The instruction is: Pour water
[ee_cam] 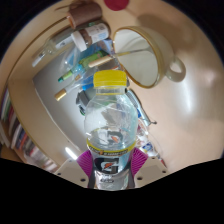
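Note:
A clear plastic bottle (109,125) with a yellow cap (110,78) and a black sports-drink label stands upright between my gripper's (110,160) fingers. Both magenta pads (88,157) press on its lower sides, so the gripper is shut on it. Water fills part of the bottle. Beyond the bottle and a little to the right stands a beige cup (143,58) with a handle, its mouth facing me. The bottle's base is hidden between the fingers.
The round beige table (45,105) carries several small bottles and items (78,55) beyond and left of the held bottle. A red object (117,4) sits at the far side. Patterned floor (12,125) shows past the table's left edge.

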`<state>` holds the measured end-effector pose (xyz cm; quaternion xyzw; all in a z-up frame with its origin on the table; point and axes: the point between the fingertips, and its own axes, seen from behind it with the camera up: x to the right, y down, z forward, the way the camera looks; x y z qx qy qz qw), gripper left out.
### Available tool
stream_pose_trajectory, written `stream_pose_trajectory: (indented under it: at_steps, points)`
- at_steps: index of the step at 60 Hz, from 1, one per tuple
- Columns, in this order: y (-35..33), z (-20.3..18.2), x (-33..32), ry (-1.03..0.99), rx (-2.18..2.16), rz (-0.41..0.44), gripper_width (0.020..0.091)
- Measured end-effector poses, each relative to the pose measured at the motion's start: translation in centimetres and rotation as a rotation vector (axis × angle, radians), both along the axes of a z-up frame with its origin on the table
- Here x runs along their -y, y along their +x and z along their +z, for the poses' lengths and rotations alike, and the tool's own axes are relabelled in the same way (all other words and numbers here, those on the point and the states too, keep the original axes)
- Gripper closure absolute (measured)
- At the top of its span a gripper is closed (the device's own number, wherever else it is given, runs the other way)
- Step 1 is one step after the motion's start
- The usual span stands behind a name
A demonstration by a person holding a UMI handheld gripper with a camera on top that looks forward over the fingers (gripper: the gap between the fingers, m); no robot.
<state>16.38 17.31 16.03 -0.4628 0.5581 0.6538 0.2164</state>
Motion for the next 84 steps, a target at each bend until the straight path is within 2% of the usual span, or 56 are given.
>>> stream_pose_trajectory:
  at_steps: [16,26,32,40,44,49,53,54,55,58,62,66,71,75,79,84]
  points:
    - [4.1,3.5,-1.3,0.009,-0.38,-0.157,0.0642]
    - [4.8,4.2,-1.4,0.022,-0.387,-0.161,0.0642]
    - [4.6,5.6,-1.1,0.082,-0.309,-0.125,0.0647]
    - [3.5,11.7,0.5,0.254,0.089,0.015,0.0646]
    - [4.6,15.2,0.9,0.357,0.375,0.052,0.0642]
    - [8.5,19.2,1.4,0.45,0.817,0.001,0.0643]
    - [14.0,22.0,0.8,0.483,1.173,-0.104,0.0643]
    - [15.6,22.6,0.8,0.483,1.251,-0.134,0.0619]
    - [17.1,23.1,0.8,0.481,1.324,-0.161,0.0641]
    - [21.0,23.5,0.4,0.448,1.514,-0.221,0.064]
    - [25.8,20.9,0.1,0.366,1.699,-0.248,0.0641]
    - [29.7,15.5,-0.7,0.253,1.83,-0.227,0.0641]
    - [34.6,6.4,-0.1,0.103,1.982,-0.166,0.0638]
    - [35.0,0.6,-0.6,0.026,2.066,-0.07,0.0636]
    - [36.0,-4.0,0.6,-0.011,2.091,-0.023,0.0637]
    - [35.8,-7.8,0.0,-0.035,2.086,0.015,0.0634]
